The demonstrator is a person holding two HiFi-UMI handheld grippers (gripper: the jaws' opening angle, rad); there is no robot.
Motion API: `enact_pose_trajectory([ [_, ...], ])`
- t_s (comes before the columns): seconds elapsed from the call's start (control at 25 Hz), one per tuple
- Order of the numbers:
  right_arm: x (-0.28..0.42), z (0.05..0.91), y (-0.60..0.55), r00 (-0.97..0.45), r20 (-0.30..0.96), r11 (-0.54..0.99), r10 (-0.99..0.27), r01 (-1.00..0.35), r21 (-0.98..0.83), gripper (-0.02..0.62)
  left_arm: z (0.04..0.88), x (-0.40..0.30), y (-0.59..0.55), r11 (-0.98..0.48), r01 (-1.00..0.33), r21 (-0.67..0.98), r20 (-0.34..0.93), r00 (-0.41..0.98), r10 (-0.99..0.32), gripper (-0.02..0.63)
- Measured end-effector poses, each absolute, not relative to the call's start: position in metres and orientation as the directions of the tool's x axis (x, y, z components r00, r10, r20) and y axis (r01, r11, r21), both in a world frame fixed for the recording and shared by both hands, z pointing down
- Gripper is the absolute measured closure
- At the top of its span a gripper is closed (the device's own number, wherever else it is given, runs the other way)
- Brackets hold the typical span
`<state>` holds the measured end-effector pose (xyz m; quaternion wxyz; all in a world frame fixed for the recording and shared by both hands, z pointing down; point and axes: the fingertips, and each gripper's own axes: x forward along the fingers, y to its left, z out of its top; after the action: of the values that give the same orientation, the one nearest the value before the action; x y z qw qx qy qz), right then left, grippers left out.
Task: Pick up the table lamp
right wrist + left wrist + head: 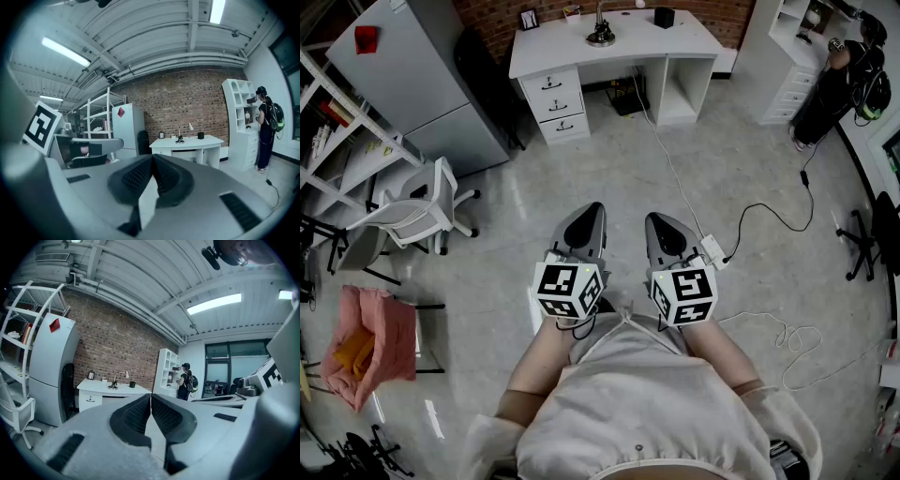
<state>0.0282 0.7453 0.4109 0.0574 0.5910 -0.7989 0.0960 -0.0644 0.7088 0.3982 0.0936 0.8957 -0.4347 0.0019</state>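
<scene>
The table lamp [600, 33] has a dark round base and a thin arm, and it stands on the white desk [666, 42] at the far wall. It also shows small in the left gripper view [114, 383] and in the right gripper view [180, 136]. Both grippers are held side by side close to my body, far from the desk. My left gripper [592, 208] is shut with nothing in it, its jaws meeting [150, 397]. My right gripper [656, 218] is shut and empty too, its jaws together [152, 157].
A grey fridge [422, 84] stands at the left of the desk, with a white office chair [422, 211] in front of it. A cable [675, 178] and power strip [713, 249] lie on the floor. A person [834, 84] stands at the white shelf unit [787, 47].
</scene>
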Motion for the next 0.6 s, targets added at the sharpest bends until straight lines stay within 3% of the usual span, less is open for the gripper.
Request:
enact_pose_trajectory([
  [0.6, 0.039, 0.425, 0.72, -0.293, 0.213, 0.258, -0.932, -0.949, -0.18, 0.569, 0.418, -0.055, 0.686, -0.609, -0.771, 0.187, 0.116, 0.633, -0.766, 0.586],
])
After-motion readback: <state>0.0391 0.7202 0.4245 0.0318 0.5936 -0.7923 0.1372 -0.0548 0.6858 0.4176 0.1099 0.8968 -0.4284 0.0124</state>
